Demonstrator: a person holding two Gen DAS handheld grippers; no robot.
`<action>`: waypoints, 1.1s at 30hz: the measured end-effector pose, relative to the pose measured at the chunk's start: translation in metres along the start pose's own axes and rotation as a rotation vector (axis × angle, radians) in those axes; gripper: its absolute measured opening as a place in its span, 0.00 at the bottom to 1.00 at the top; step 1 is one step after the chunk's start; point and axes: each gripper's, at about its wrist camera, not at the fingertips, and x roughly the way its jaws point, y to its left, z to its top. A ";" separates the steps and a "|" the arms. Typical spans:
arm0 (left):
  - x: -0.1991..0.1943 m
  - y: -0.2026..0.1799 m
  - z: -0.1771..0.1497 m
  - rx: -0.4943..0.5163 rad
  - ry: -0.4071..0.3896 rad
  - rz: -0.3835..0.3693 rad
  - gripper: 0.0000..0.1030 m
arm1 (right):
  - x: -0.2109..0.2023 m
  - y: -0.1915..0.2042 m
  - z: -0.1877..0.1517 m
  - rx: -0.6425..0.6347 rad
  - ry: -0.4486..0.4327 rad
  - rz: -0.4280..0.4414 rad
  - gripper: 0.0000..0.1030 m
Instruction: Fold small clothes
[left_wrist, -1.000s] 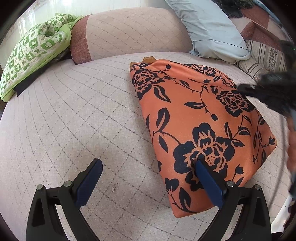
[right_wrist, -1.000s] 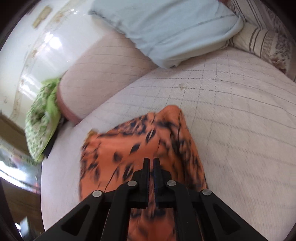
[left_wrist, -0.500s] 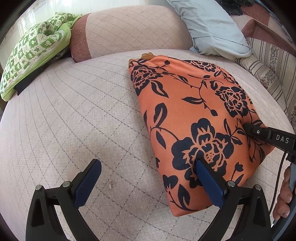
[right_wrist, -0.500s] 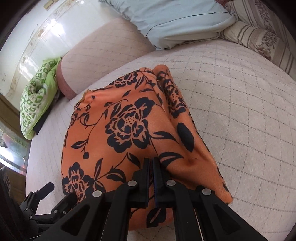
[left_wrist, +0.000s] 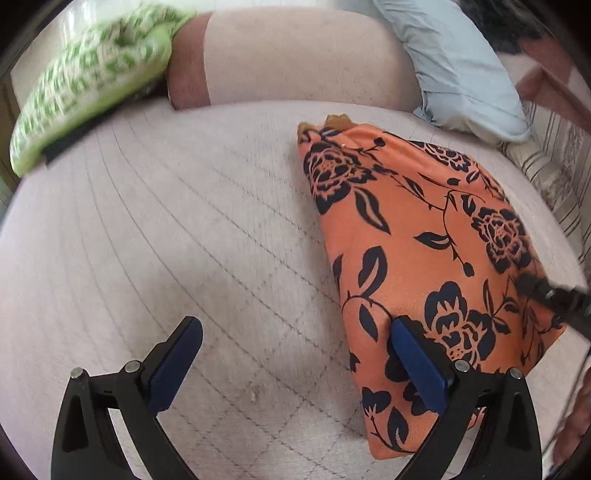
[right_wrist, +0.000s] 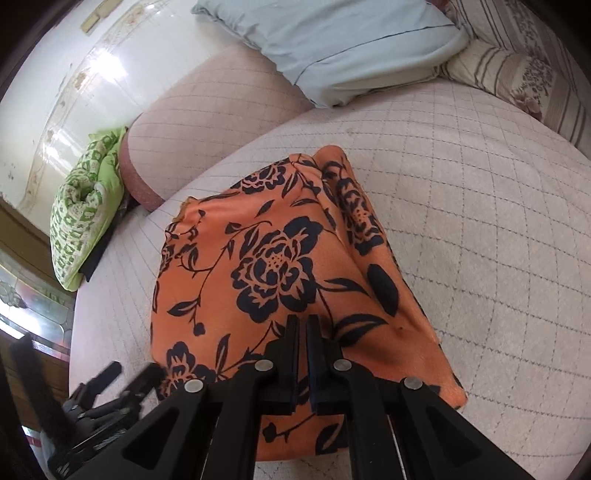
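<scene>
Right wrist view: right tool (right_wrist: 303, 325) pinched narrow over orange floral cloth (right_wrist: 258, 266); left tool (left_wrist: 291, 343) spread wide above the bed (left_wrist: 184, 240).

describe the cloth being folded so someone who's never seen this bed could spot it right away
On the pale quilted bed, in front of the light blue pillow, lies a folded garment. It is the only orange piece, printed with big black roses and leaves, unlike the green-and-white checked bundle at the bed's edge.

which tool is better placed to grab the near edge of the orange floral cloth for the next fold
Left. The left tool is open beside the orange floral cloth, one finger already over its near edge. The right tool is shut above it.
</scene>
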 end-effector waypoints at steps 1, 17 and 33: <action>-0.001 0.000 0.000 -0.009 0.003 -0.001 0.99 | 0.007 -0.002 -0.001 0.003 0.021 -0.010 0.06; -0.030 -0.008 0.001 0.053 -0.005 0.033 0.98 | 0.027 0.060 0.026 -0.115 0.013 0.099 0.08; -0.017 -0.015 -0.004 0.088 0.045 0.043 0.98 | 0.032 0.056 0.036 -0.147 -0.063 0.025 0.06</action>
